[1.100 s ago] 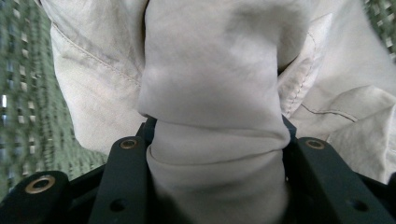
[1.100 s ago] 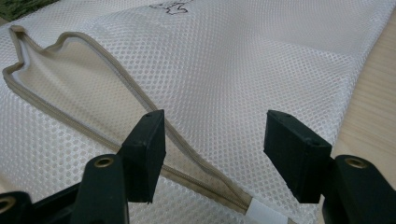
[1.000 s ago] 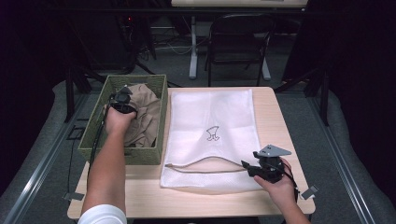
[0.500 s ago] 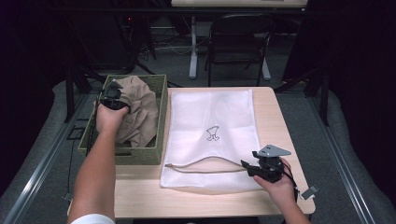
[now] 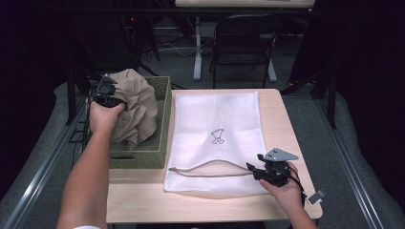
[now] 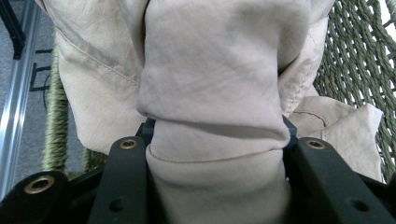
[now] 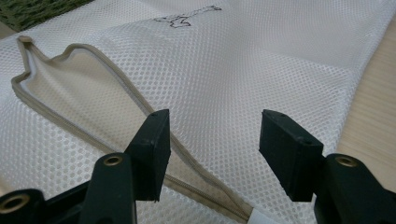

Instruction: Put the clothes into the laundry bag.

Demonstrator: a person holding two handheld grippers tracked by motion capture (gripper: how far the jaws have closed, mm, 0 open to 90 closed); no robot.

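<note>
A bunched beige cloth [image 5: 138,107] hangs above the green woven basket [image 5: 143,155] at the table's left. My left gripper [image 5: 112,95] is shut on the cloth, and in the left gripper view a thick fold of beige cloth [image 6: 215,84] is pinched between the jaws of that gripper [image 6: 215,140]. A white mesh bag [image 5: 219,119] lies flat mid-table, its beige-edged mouth [image 7: 116,70] gaping slightly. My right gripper [image 5: 250,168] rests at the bag's near right edge. Its jaws [image 7: 215,140] have just been closing but stand open over the mesh, with the bag's edge beneath them.
The basket's woven wall [image 6: 355,56] shows behind the cloth. Bare wooden tabletop [image 5: 286,124] runs along the bag's right side and front. A black chair [image 5: 243,43] stands beyond the table, with metal rails on the floor at the left.
My left hand has risen, lifting the beige cloth up out of the basket. The right hand has stayed at the bag's edge.
</note>
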